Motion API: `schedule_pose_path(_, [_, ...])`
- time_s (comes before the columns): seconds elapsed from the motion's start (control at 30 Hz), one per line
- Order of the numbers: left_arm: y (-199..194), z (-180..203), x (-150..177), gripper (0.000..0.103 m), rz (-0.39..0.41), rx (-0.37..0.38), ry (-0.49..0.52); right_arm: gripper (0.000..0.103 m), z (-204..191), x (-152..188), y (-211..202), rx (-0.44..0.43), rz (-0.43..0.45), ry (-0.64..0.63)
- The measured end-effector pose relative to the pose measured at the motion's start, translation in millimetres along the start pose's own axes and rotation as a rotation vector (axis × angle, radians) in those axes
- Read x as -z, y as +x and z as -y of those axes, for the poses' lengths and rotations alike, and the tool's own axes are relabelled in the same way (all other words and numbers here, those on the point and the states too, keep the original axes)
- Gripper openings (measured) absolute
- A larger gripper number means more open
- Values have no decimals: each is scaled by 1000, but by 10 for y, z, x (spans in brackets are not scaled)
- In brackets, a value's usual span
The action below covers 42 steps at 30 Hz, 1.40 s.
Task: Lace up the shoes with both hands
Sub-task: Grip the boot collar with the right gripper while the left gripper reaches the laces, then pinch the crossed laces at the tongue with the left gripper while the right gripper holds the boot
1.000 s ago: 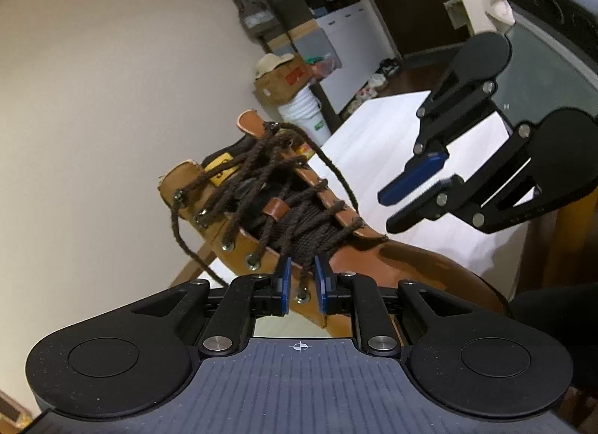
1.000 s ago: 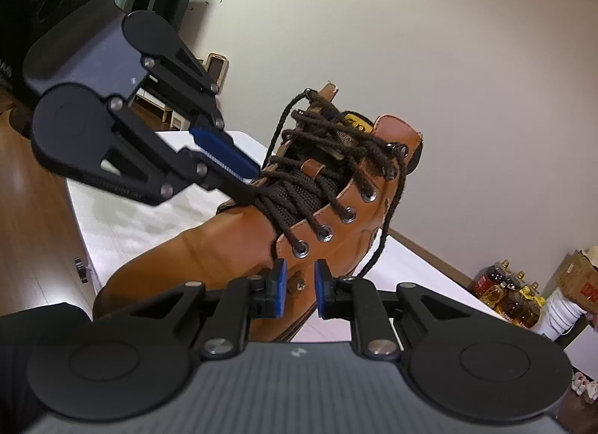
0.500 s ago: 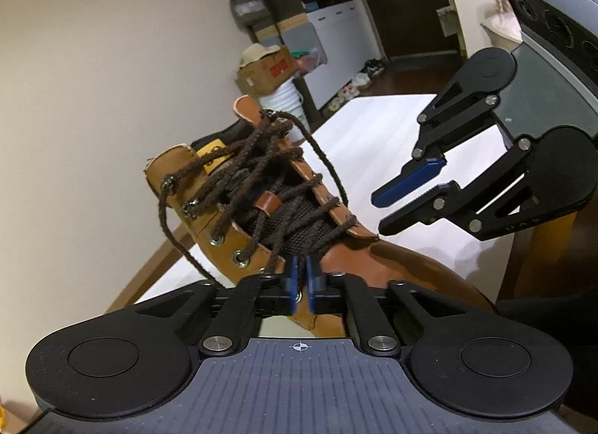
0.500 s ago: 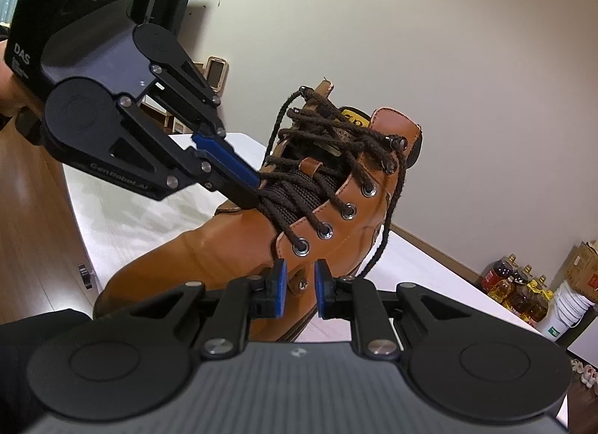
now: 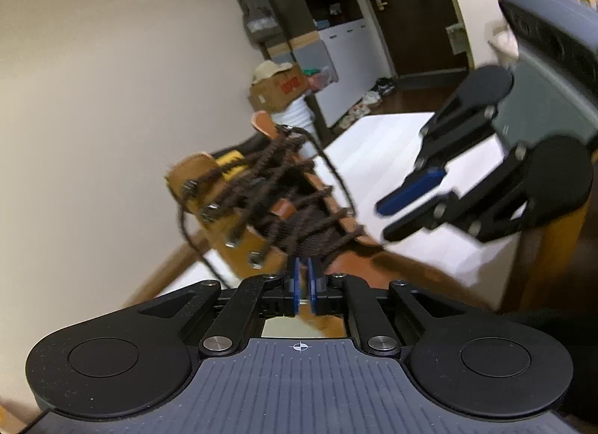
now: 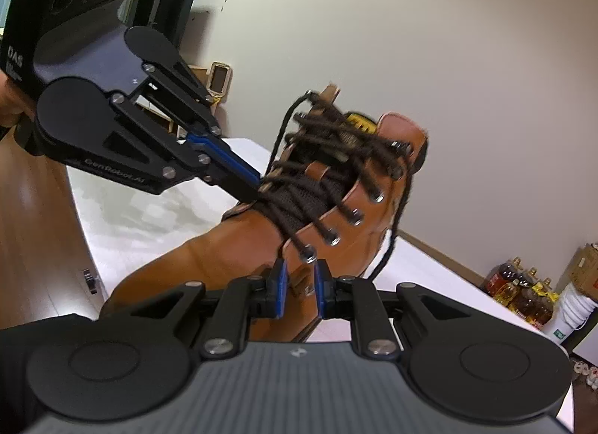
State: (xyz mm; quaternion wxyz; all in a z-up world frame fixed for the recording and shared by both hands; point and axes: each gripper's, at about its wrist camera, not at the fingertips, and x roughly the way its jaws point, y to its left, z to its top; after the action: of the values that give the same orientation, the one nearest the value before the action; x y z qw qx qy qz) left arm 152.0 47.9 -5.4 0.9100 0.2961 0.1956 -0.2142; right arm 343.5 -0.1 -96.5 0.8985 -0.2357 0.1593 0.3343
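A tan leather boot (image 5: 239, 236) (image 6: 231, 247) with dark brown laces (image 5: 284, 191) (image 6: 329, 179) rests tilted over the white table (image 5: 392, 142). My left gripper (image 5: 303, 277) (image 6: 258, 187) has its tips among the lowest lace crossings. Its jaws are opening, the gap is narrow, and I see no lace between the pads. My right gripper (image 6: 301, 280) (image 5: 381, 224) is shut on the boot's eyelet flap, just below the lowest eyelet. A loose lace end hangs down the boot's far side.
A cardboard box (image 5: 278, 88) on a white bucket (image 5: 299, 112) stands beyond the table's end. Bottles (image 6: 519, 292) and another bucket (image 6: 568, 310) sit by the wall. Wooden floor (image 6: 33, 228) lies beside the table edge. A hand (image 6: 7, 97) holds the left gripper.
The left jaws went from wide to almost shut at the lower laces, then parted slightly. The left gripper slid in to the laces. The right gripper kept its hold.
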Motion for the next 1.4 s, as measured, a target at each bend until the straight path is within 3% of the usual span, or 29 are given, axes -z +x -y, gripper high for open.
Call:
schedule_pose_path(0.23, [90,27,-5,8,2,10,104,17,47,-39,-6,18,6,-12])
schedule_pose_path(0.5, [151,77,57,8,2,22,206,17,-10,-156,60,37,17,-115])
schedule_pose_path(0.77, [209,30,76,2,-7,47,101,14,-187,-199,174,68,-3,-324])
schedule_pose_path(0.87, [170,-43,78,1,6,65,28,4,-236,-187,193,69,-12,-363])
schedule_pose_path(0.93, [108,-100,74,1,25,89,-39,3,-212,-208,173,55,-8,-319])
schedule_pose_path(1.07, [37,-107,75,1,38,92,-42,2,-129,-258,45,23,34,-220])
schedule_pose_path(1.27, [26,-105,36,1,43,101,-33,1,-170,-320,16,-30,69,-188])
schedule_pose_path(1.4, [-32,-145,88,1,43,91,-16,1,-167,-327,34,-13,59,-199])
